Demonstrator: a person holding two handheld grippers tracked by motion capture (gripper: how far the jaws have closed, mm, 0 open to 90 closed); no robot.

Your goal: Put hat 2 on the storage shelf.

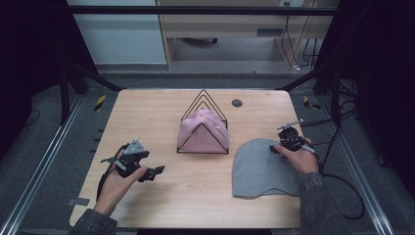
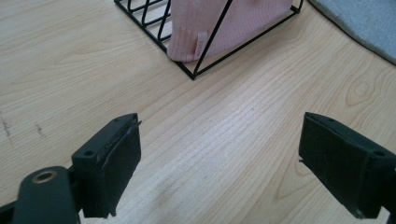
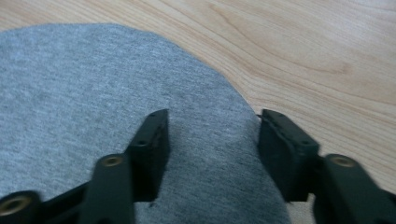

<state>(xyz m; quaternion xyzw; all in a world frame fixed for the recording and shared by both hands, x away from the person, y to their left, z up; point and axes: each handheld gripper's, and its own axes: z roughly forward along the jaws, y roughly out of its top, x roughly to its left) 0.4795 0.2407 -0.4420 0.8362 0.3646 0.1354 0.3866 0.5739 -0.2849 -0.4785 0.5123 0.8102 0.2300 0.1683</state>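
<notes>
Wood-grained and pale, the desk (image 1: 195, 188) carries a black wire rack (image 1: 203, 125) near its middle, with a pink knitted hat (image 1: 202, 131) tucked inside the frame. In the left gripper view the pink hat's folded cuff sits at the rack's front corner, a small label on it, and the wire base rests flat on the wood.

Right of the rack lies a grey hat (image 1: 262, 169) — flat on the desk, its rounded crown pointing away from the person and its straight edge toward them. It lies just beside the rack without touching it.

The left claw (image 1: 152, 172) is held low over bare wood to the left of the rack, its jaws spread wide with nothing between them; the person's left hand (image 1: 117, 183) grips its body.

The right claw (image 3: 212, 149) hangs over the far right edge of the grey hat, jaws parted — one over the cloth, the other at the hat's rim by the wood. The right hand (image 1: 303, 159) holds it there.
</notes>
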